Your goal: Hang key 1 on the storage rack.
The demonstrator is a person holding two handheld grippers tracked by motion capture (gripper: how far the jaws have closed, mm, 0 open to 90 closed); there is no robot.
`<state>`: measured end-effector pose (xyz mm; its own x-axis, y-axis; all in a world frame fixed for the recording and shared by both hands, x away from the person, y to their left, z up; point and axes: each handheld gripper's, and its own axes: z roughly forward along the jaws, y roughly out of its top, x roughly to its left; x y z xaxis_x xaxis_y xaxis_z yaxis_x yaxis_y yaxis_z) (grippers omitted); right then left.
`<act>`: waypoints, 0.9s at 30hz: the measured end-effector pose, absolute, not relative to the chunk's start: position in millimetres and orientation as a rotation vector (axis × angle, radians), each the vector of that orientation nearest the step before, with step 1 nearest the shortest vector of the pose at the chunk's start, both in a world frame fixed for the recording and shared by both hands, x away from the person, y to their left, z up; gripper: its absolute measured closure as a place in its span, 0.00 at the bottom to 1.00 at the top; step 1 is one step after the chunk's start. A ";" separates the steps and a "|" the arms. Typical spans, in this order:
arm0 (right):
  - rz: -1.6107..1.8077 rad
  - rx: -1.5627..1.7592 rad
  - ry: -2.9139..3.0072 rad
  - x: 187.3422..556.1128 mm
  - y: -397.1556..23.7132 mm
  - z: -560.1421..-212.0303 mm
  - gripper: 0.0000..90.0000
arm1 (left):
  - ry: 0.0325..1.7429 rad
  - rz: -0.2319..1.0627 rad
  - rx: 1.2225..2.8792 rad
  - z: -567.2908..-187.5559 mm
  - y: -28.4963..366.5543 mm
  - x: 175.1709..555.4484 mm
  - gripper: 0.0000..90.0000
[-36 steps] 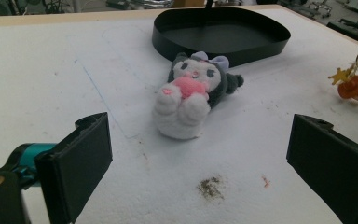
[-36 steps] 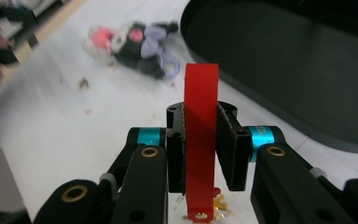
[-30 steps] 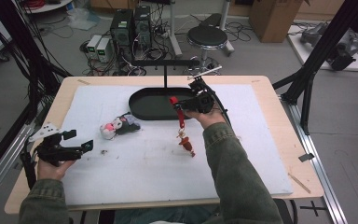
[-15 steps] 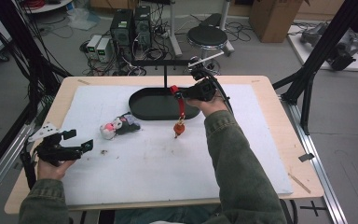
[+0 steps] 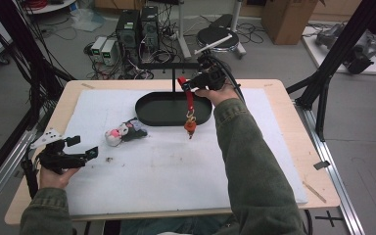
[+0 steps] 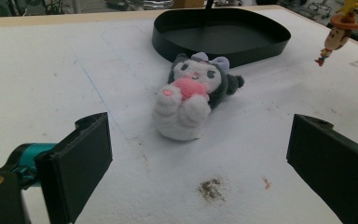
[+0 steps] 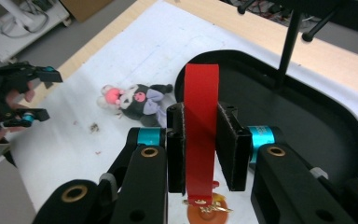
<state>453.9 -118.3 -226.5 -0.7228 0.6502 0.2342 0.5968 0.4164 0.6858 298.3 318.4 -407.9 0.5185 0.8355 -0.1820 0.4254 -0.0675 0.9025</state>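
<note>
Above the black oval metal tray (image 5: 152,115), our right gripper (image 5: 201,83) pinches the red ribbon keychain (image 5: 190,100) to hang it, while our left gripper (image 5: 81,152) waits released.

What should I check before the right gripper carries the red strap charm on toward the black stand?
1. Hold on the red strap: ok. The right gripper has both jaws shut flat on it.
2. Charm figure free of the table: ok, it hangs under the strap at the near rim of the black tray.
3. Swing of the charm: cannot tell from one moment.
4. Crossbar of the stand open for hanging: ok, nothing hangs on it.
5. Left gripper out of the path: ok, open and low at the table's left edge.
6. Plush toy out of the path: ok, it lies left of the tray.
</note>
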 end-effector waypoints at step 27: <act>1.191 1.214 2.522 498.9 -104.3 -196.2 0.84 | 1.070 0.477 1.664 -407.1 319.9 298.4 0.08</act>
<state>498.9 -104.3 -196.2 -0.6773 0.6991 0.2293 0.6212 0.3764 0.6874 298.4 319.9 -407.1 0.5204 0.8319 -0.1930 0.4129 -0.0472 0.9096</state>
